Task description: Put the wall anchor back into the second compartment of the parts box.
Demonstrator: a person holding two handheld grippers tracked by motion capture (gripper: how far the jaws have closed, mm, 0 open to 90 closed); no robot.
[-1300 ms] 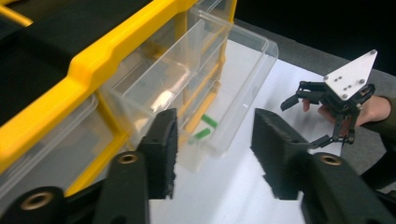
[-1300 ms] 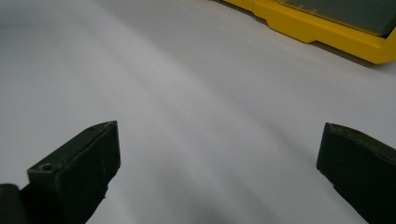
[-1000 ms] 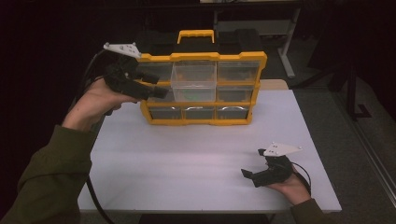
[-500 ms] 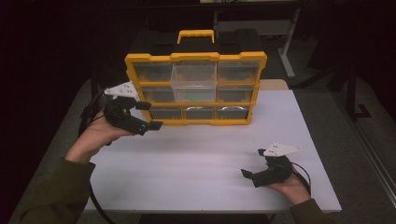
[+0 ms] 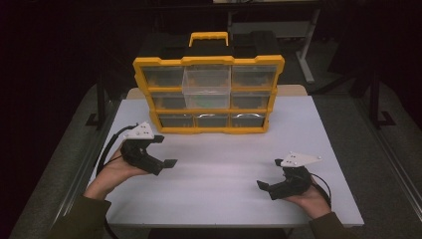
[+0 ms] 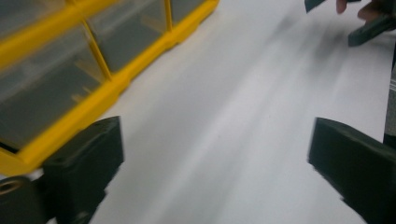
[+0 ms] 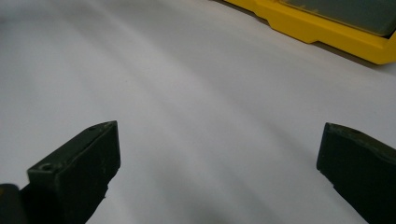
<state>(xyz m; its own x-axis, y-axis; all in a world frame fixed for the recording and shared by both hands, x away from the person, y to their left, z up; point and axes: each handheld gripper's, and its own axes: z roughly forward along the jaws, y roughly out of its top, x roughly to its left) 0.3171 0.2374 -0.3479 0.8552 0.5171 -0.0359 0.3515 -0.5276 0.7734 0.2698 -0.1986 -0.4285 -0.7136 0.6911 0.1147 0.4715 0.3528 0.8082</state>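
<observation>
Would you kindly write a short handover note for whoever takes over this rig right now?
Left tongs: open, holding nothing, low over the table just in front of the organizer's left end.
Right tongs: open, holding nothing, at the table's near right, well apart from the organizer.
Yellow drawer organizer: upright at the far edge of the table, handle up. The clear drawer in the middle column sticks out towards the person; the other drawers sit flush.
Done: nothing is gripped, and no item lies on the table.
Left: probably dealing with the protruding drawer; its contents cannot be made out.
</observation>
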